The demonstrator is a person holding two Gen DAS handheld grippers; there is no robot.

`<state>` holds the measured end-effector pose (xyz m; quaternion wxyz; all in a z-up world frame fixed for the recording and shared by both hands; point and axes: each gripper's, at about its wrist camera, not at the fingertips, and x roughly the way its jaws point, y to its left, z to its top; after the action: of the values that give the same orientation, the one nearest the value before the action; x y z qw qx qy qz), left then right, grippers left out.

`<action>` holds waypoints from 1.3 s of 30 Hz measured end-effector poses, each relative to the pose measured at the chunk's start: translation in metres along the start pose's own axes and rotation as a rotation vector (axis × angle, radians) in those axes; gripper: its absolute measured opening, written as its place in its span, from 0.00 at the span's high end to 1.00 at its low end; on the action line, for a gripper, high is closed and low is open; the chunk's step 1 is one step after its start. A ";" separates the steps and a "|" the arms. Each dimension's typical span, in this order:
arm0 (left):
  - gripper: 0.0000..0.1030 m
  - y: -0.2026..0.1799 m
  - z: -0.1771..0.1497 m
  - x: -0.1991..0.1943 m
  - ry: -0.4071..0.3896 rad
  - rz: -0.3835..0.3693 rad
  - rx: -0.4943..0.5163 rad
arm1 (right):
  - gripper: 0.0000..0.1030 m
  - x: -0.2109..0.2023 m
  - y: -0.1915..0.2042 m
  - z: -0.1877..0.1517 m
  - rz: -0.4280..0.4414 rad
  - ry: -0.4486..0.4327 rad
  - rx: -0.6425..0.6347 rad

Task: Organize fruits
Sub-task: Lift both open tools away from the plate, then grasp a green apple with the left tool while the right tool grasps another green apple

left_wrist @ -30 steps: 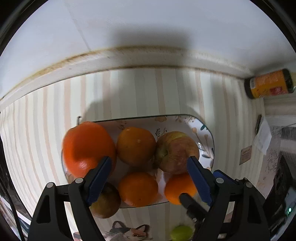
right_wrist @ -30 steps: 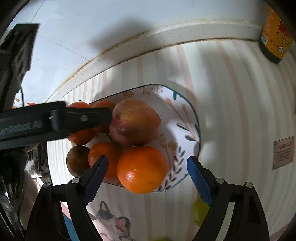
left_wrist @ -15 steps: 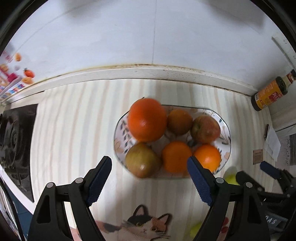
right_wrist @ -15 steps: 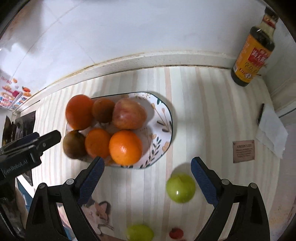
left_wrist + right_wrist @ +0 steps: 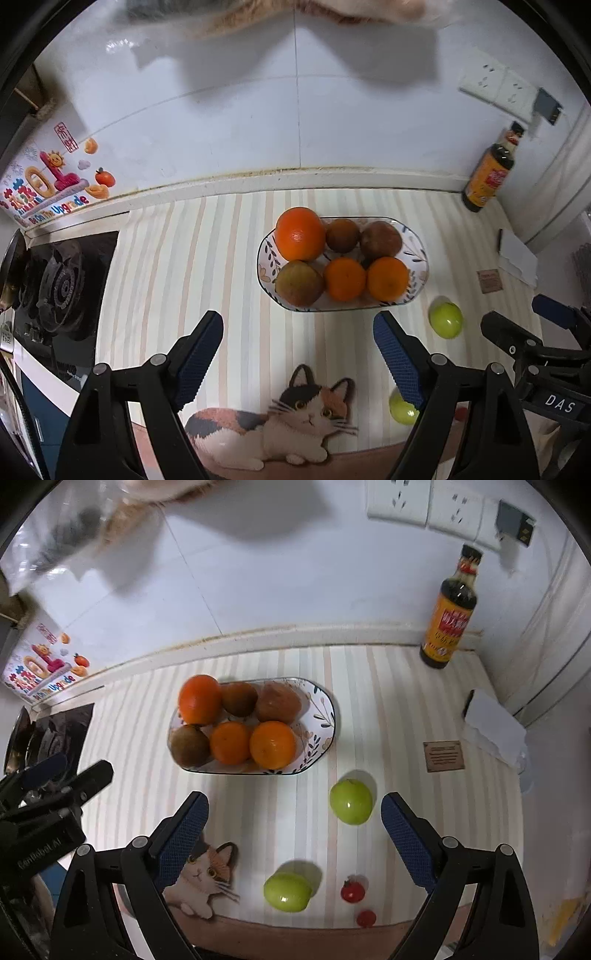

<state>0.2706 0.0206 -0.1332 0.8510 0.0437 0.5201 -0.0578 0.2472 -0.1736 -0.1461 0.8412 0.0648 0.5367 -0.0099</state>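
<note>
A patterned oval plate (image 5: pixel 419 254) (image 5: pixel 325 716) holds several fruits: oranges (image 5: pixel 300 233) (image 5: pixel 272 744) and brownish apples (image 5: pixel 298 283) (image 5: pixel 277 702). Two green apples lie on the striped mat in front of it, one nearer the plate (image 5: pixel 351 802) (image 5: pixel 446 320) and one near the front edge (image 5: pixel 288 891) (image 5: pixel 402 410). Two small red tomatoes (image 5: pixel 352 892) lie beside the front apple. My left gripper (image 5: pixel 298 354) is open and empty, held back from the plate. My right gripper (image 5: pixel 293 830) is open and empty above the green apples.
A soy sauce bottle (image 5: pixel 448 624) (image 5: pixel 487 177) stands at the back right by the tiled wall. A gas stove (image 5: pixel 55 291) is at the left. A white paper (image 5: pixel 495 727) and a small card (image 5: pixel 443 756) lie at the right.
Both grippers have pulled back and up from the plate, so the whole counter, the green apples and the tomatoes now show. Both stay open and empty.
</note>
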 end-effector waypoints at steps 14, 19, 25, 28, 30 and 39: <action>0.19 0.015 -0.035 -0.063 -0.117 -0.021 -0.003 | 0.06 -0.071 0.027 -0.041 -0.030 -0.117 0.020; 0.06 0.017 -0.039 -0.070 -0.138 -0.018 0.001 | 0.03 -0.083 0.032 -0.051 -0.025 -0.148 0.041; 0.00 0.008 -0.044 -0.053 -0.098 -0.026 -0.001 | 0.03 -0.075 0.011 -0.057 0.024 -0.142 0.090; 0.00 -0.014 -0.047 -0.022 -0.019 -0.034 0.016 | 0.03 -0.053 -0.016 -0.061 0.026 -0.096 0.114; 0.00 -0.036 -0.055 0.008 0.070 -0.070 0.030 | 0.03 -0.033 -0.037 -0.066 0.029 -0.043 0.140; 0.00 -0.128 -0.108 0.137 0.477 -0.162 0.129 | 0.11 0.062 -0.135 -0.106 0.074 0.158 0.315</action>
<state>0.2189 -0.0991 -0.3060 0.6924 0.0686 0.7030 -0.1470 0.1660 -0.2912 -0.2592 0.7755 0.2159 0.5904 -0.0577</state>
